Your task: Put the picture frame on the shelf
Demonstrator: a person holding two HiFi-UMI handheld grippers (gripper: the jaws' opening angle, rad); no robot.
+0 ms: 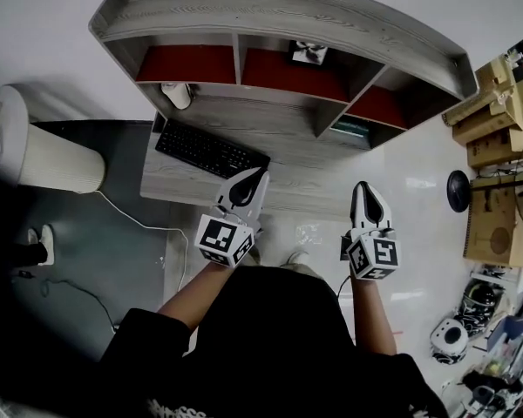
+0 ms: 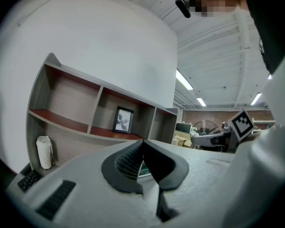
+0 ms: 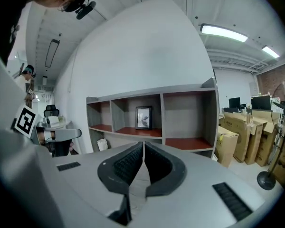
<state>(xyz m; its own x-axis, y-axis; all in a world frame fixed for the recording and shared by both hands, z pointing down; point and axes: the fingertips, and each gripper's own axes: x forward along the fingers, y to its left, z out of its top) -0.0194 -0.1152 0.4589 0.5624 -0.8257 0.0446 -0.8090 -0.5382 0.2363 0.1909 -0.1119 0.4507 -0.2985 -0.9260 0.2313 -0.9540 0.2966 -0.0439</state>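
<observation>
The left tool [image 1: 248,184] and the right tool [image 1: 367,200] are held side by side, well apart, at the near edge of the tabletop [image 1: 283,138]. Each is closed with nothing between the jaws. This is settled by each tool's own view, where the ribbed pads [image 3: 126,164] are seen meeting along a thin seam; from the head view only the dark tips can be made out.

The picture frame [image 1: 309,53] is seen upright in the middle compartment of the shelf [image 1: 279,7], on the red board, ahead of both tools and between their lines of aim. From above only its top edge and a slice of the print are seen. Its dark border and pale picture are shown face-on in the left gripper view and in the right gripper view.

A black keyboard [image 1: 211,150] lies just ahead of the left tool's tip in the head view; in the left gripper view only one corner of it shows at the lower left. An upright white cylinder-shaped object [image 2: 44,152] is seen ahead and to the left of the left tool, under the shelf's left end. Cardboard boxes [image 3: 237,139] and a floor fan [image 3: 275,167] to the right of the right tool are seen from the side only in the right gripper view.
</observation>
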